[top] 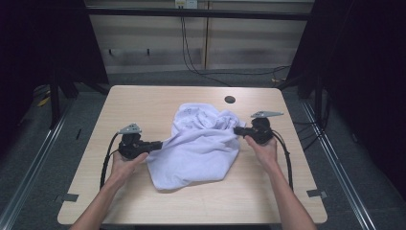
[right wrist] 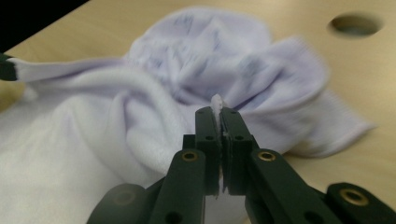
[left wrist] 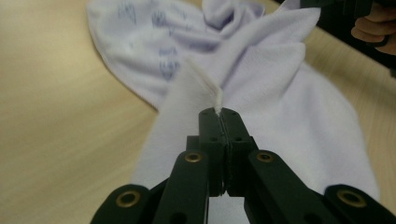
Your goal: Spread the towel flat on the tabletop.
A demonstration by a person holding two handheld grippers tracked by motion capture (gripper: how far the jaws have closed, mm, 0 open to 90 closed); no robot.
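A white cloth (top: 201, 143) with faint blue print lies crumpled in the middle of the wooden table (top: 143, 103). My left gripper (top: 160, 144) is shut on the cloth's left edge and pulls it into a taut point. In the left gripper view a thin fold of the cloth (left wrist: 261, 93) sticks out between the closed tips of that gripper (left wrist: 218, 112). My right gripper (top: 236, 130) is shut on the cloth's right edge. The right gripper view has a white sliver of the cloth (right wrist: 154, 107) pinched in the tips of the right gripper (right wrist: 218, 109).
A round cable hole (top: 230, 99) sits in the table near its far edge, also seen as the hole (right wrist: 356, 24) in the right gripper view. Bare tabletop lies on all sides of the cloth. Black cables (top: 191, 57) run along the floor behind the table.
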